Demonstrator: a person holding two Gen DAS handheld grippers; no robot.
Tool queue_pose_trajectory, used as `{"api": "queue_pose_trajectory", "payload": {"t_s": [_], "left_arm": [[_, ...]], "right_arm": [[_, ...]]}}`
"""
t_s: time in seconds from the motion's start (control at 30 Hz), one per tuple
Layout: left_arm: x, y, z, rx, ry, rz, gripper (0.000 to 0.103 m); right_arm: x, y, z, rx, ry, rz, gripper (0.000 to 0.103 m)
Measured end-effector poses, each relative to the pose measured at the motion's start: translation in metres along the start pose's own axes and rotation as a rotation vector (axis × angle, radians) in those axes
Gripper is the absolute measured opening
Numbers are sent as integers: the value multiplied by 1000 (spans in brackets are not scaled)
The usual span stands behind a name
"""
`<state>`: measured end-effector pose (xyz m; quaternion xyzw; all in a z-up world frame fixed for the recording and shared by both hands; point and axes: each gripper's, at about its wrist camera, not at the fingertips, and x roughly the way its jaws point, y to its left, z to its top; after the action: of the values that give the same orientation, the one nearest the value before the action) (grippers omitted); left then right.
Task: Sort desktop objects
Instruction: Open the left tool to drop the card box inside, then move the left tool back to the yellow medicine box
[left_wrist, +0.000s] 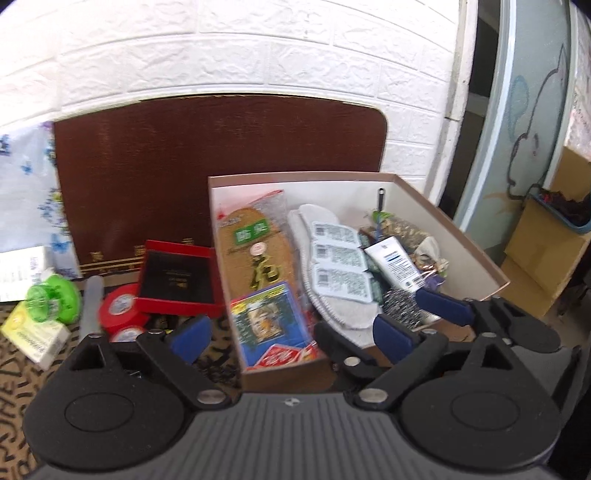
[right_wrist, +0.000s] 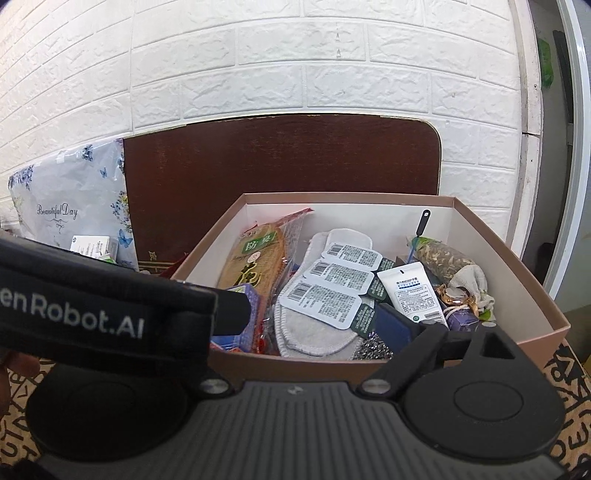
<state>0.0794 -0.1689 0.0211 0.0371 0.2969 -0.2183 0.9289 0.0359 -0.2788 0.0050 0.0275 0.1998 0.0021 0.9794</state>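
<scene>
L gripper (left_wrist: 288, 334) angled down, jaws wide, empty; R gripper (left_wrist: 421, 314) splayed too, empty, over box (left_wrist: 476, 251) w/ steel scourer (left_wrist: 400, 301) below.

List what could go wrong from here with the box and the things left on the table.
1. The box is packed; the white tube and label packets lie loosely on top, so anything added may slide or spill.
2. Both open grippers crowd the box's near corner; the left gripper and right gripper could collide.
3. The red case rests on the red tape rolls; pulling one may shift the other.
</scene>
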Motion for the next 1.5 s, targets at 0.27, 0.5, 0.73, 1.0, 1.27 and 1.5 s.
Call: {"api": "queue_pose_trajectory", "payload": {"t_s": [0.27,0.5,0.73,1.0,1.27,1.5], "left_arm": [[-29,12,-17,-43,-37,50,97],[-49,29,-29,-88,-49,89,97],[-66,52,-40,-137,-66,134,97],[-84,100,-61,-238,-67,206,97],[-85,163,-80,-373,-26,285,97],[-72,210,-85,-440,5,324,97]], "right_arm": [[-13,15,-2,-8,15,16,94],[-18,42,-2,-59,30,46,94],[-22,70,-2,-81,45,93,94],[-23,114,-7,-114,57,232,94],[-10,165,-19,-196,65,349,94],[13,193,-26,-263,62,422,94]]}}
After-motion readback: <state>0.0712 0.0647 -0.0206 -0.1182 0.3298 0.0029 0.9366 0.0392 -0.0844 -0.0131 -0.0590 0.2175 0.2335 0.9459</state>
